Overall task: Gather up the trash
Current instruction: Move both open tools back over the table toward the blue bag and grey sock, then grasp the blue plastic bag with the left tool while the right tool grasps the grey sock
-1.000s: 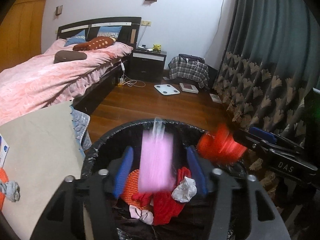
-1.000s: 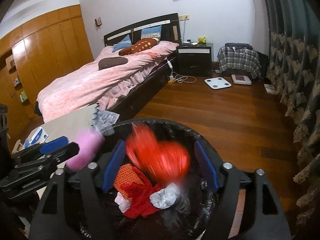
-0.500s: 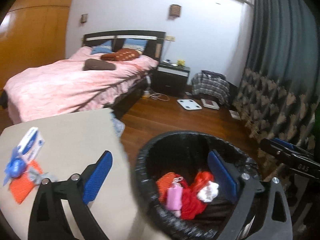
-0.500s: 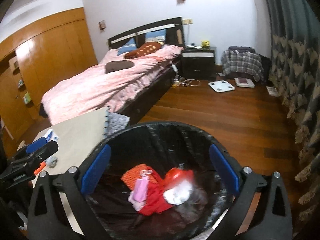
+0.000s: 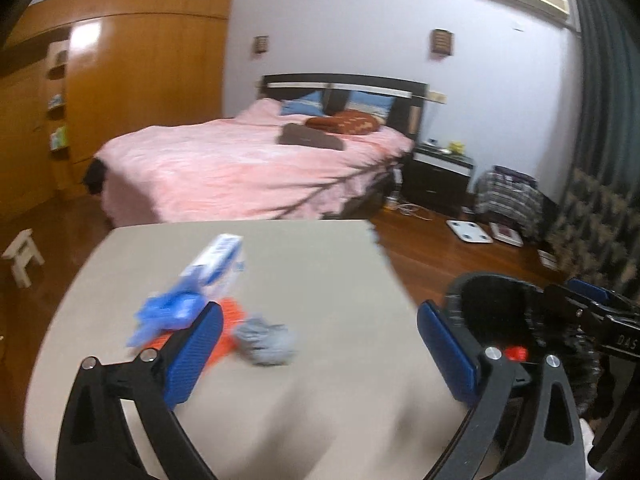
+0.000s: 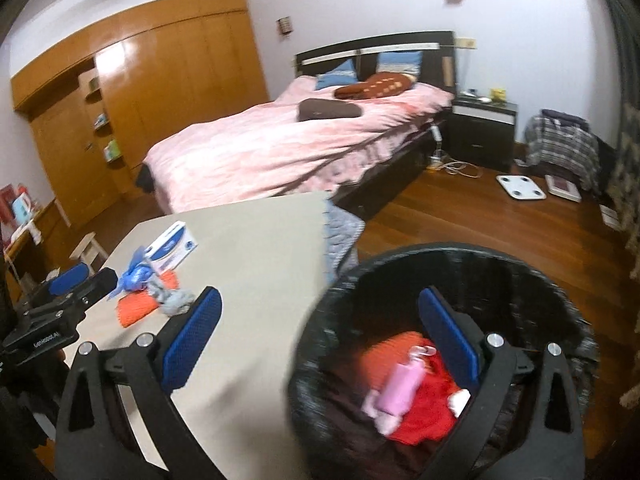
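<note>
A black-lined trash bin (image 6: pixel 520 280) stands right of a beige table (image 6: pixel 260 248); inside it lie a pink item (image 6: pixel 400 384), red and orange scraps (image 6: pixel 424 412) and a white wad. On the table sit a grey crumpled wad (image 5: pixel 266 338), an orange piece (image 5: pixel 232 312), a blue crumpled bag (image 5: pixel 168 312) and a white-and-blue box (image 5: pixel 218 260). My left gripper (image 5: pixel 316 352) is open and empty over the table, just short of the grey wad. My right gripper (image 6: pixel 320 340) is open and empty, straddling the bin's left rim. Each gripper shows at the edge of the other's view.
A pink bed (image 5: pixel 248 172) lies beyond the table, with a dark nightstand (image 5: pixel 436 176) beside it. A white scale (image 6: pixel 520 188) and a plaid bag (image 6: pixel 564 144) rest on the wood floor. Wooden wardrobes (image 6: pixel 160 80) line the left wall; a small white stool (image 5: pixel 22 256) stands left.
A second ago the pink and red items were dropping into the bin from both grippers. Both grippers have since opened wide and swung left, the left one from over the bin to over the table.
</note>
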The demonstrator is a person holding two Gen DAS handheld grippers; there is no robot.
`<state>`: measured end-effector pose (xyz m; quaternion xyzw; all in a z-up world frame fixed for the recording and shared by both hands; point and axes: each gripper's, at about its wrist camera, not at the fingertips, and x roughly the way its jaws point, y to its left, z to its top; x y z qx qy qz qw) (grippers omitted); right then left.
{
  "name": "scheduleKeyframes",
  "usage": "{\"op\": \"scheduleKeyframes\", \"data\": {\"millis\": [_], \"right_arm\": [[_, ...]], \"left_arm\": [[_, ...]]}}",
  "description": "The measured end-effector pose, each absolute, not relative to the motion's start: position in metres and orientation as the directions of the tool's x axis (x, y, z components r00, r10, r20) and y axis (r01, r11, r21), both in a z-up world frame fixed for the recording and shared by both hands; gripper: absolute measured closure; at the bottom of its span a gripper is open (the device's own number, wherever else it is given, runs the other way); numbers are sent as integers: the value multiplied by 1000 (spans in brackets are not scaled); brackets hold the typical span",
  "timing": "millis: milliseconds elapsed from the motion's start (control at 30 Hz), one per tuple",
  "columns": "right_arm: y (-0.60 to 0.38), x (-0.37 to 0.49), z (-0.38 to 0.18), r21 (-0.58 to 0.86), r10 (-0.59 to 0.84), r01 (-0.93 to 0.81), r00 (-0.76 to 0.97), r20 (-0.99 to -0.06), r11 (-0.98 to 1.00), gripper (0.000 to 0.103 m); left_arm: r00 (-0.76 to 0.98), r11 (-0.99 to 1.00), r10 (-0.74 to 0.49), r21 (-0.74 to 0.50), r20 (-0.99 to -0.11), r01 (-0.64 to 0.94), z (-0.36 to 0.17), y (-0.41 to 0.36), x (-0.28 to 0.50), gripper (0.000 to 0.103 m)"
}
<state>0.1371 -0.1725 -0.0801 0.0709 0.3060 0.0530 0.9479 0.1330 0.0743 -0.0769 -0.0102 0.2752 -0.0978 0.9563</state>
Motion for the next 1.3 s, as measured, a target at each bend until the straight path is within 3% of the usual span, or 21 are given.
{"op": "scheduleKeyframes", "data": {"millis": [200, 433, 1067, 1133, 1200, 1300], "right_arm": [[-120, 169, -91, 163, 204, -133, 787, -582, 978, 7], [-63, 201, -113, 156, 253, -199, 752, -609, 967, 7], [32, 256, -180, 145, 310, -305, 612, -727, 941, 7], [34, 256, -184, 149, 318, -314, 601, -733, 937, 10], [35, 258, -186, 162, 333, -326, 584, -741, 932, 25], [37, 259, -189, 183, 358, -345, 561, -747, 921, 33]], "left_arm": [[848, 998, -60, -22, -527, 57, -89, 134, 139, 7], [836, 999, 13, -27, -549, -33, -112, 178, 144, 7], [798, 994, 63, -37, -600, -107, -147, 224, 160, 7], [795, 993, 62, -39, -603, -108, -149, 224, 162, 7], [792, 993, 58, -46, -608, -108, -152, 225, 165, 7], [790, 993, 54, -51, -611, -107, -154, 224, 168, 7]]}}
